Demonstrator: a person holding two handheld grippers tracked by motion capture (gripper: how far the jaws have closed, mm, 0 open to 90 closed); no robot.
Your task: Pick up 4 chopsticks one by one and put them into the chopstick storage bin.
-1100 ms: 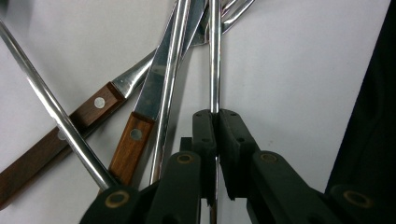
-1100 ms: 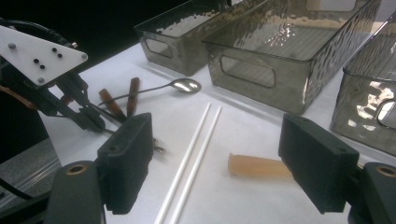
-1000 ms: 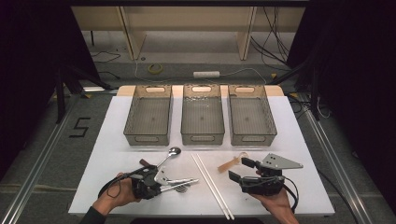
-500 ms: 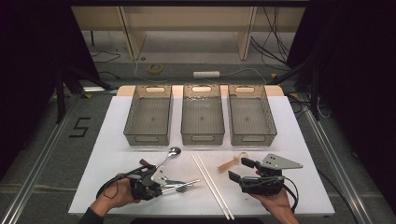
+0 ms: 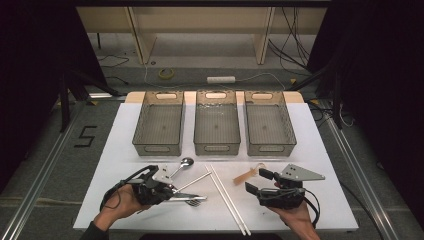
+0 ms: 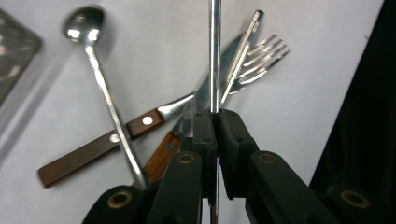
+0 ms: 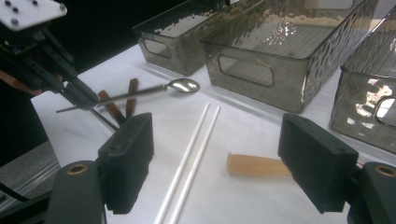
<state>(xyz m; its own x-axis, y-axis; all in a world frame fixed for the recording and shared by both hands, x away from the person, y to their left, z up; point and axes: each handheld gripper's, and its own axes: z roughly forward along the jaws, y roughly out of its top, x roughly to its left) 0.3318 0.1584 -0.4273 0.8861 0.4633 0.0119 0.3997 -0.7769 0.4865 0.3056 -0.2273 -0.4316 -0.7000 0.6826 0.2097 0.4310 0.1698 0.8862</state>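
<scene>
Left tongs [image 6: 215, 121] clamped tight on a thin silver metal chopstick [image 6: 214, 51], lifted over the wooden-handled knife [image 6: 100, 144], fork [image 6: 259, 58] and steel spoon [image 6: 86, 28] on the white desk [image 5: 320, 150]. Right tongs [image 7: 219, 154] spread wide, nothing gripped; beyond, three smoky plastic bins [image 5: 216, 127].

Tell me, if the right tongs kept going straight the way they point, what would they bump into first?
Probably the tan handle lying on the white table right between the open right tongs. Beyond it stands the middle bin, though depth is hard to judge here.
</scene>
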